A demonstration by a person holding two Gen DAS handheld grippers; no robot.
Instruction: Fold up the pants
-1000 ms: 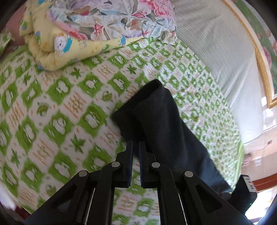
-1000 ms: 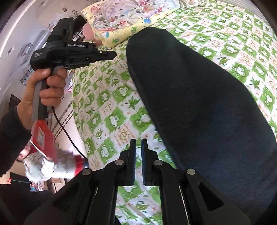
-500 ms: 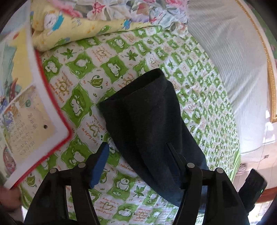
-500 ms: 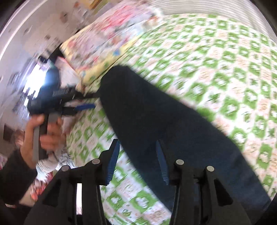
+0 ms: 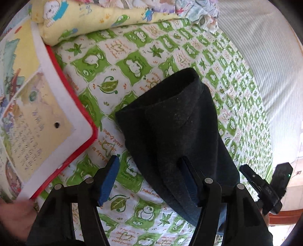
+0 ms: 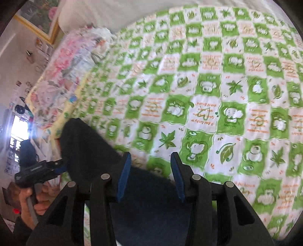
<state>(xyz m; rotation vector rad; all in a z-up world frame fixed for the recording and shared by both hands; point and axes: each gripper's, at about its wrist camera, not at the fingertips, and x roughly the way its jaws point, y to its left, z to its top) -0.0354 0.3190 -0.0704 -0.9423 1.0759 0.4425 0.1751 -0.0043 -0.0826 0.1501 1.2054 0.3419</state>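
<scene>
1. The pants are lying as one dark, felt-like fuzzy bundle, folded lengthwise into a long tapering slab, resting on the bedsheet, a soft cotton-looking cover printed in green and white squares with leaves and little animals.
2. The left gripper is gaping wide, released and holding nothing; its two black fingers are carrying blue pads, one hovering over bare sheet, the other over the dark cloth.
3. The right gripper is likewise spread open and empty, its two blue pads straddling the lower edge of the pants in a rather blurred view.
4. Counting: one pair of pants, two grippers, one book, one rolled quilt.
5. The book, a stiff glossy picture page with a red border, is sitting just beside the left side of the pants, its corner close to the cloth edge.
6. The yellow cartoon-print quilt is bunching softly along the head of the bed, apart from the pants.
7. A striped pale sheet is running beyond the far side, and open printed bedsheet is stretching widely to the right.
</scene>
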